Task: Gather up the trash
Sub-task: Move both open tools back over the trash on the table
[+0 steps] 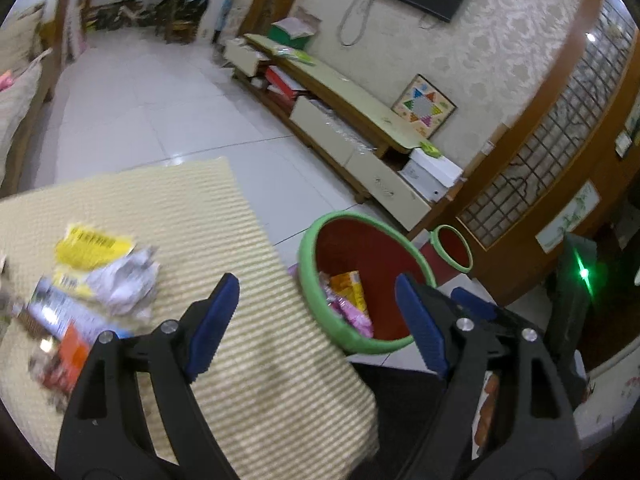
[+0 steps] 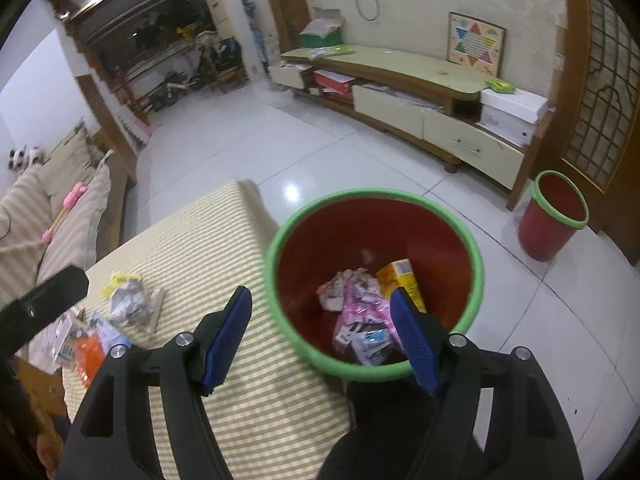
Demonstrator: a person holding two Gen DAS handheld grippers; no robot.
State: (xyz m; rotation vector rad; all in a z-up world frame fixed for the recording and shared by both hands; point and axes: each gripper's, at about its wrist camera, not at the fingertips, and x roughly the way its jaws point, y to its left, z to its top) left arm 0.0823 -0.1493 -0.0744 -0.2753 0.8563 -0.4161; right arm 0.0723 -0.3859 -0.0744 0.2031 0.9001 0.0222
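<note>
Below the empty, spread right claw (image 2: 320, 316), trash (image 2: 360, 312) fills the bin (image 2: 376, 196)

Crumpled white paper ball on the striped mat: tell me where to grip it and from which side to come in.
Grip the crumpled white paper ball across its bulging middle, coming down from above with the open left gripper. It lies on the striped mat, a yellow wrapper touching its far side and flat packets close on its near side, so a sideways approach would likely snag those. Its soft folds should compress between the pads.
</note>
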